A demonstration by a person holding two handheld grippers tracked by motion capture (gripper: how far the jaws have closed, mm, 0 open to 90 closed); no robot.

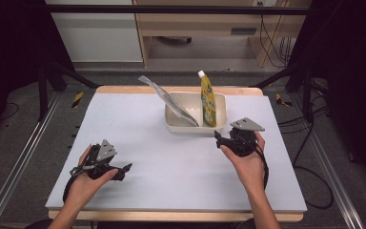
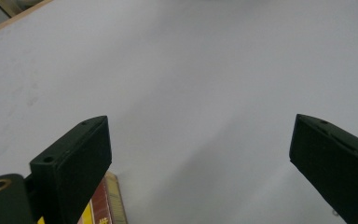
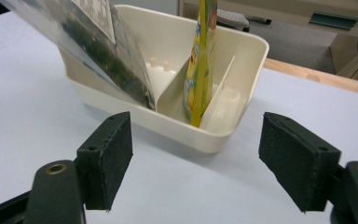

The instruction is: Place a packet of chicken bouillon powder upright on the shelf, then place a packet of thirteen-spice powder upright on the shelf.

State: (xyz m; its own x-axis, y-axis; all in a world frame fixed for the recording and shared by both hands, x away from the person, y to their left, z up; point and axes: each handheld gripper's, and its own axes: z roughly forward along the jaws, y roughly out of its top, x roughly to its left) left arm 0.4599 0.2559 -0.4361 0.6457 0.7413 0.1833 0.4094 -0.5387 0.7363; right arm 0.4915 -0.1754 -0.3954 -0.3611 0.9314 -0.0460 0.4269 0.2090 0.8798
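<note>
While you hold both grippers low over the table (image 1: 171, 162), nothing lies between them and the bin (image 1: 221, 107); the mat around it is bare. Your left gripper (image 1: 124, 168) sits near the front left, well apart from the bin, its jaws spread wide with nothing between them; in the left gripper view they frame plain mat, with a strip of red and yellow print (image 2: 103, 205) just beside the left jaw, too partial to identify. Your right gripper (image 1: 217, 137) sits just in front of the bin's right end, jaws likewise wide apart and empty, and its view looks straight at the bin's near wall (image 3: 186, 130). The bin is cream, with dividers inside. A yellow pouch (image 1: 208, 100) stands nearly upright in a right-hand compartment, long axis vertical, white cap on top. A clear bag (image 1: 169, 101) with dark contents leans in the left part, its long axis tilting up and away to the left, the top end past the rim. The table is pale blue-grey with a wood edge; behind it you see grey floor, cables (image 1: 274, 40) and light wood furniture (image 1: 195, 28), with dark frame rails at both sides.
</note>
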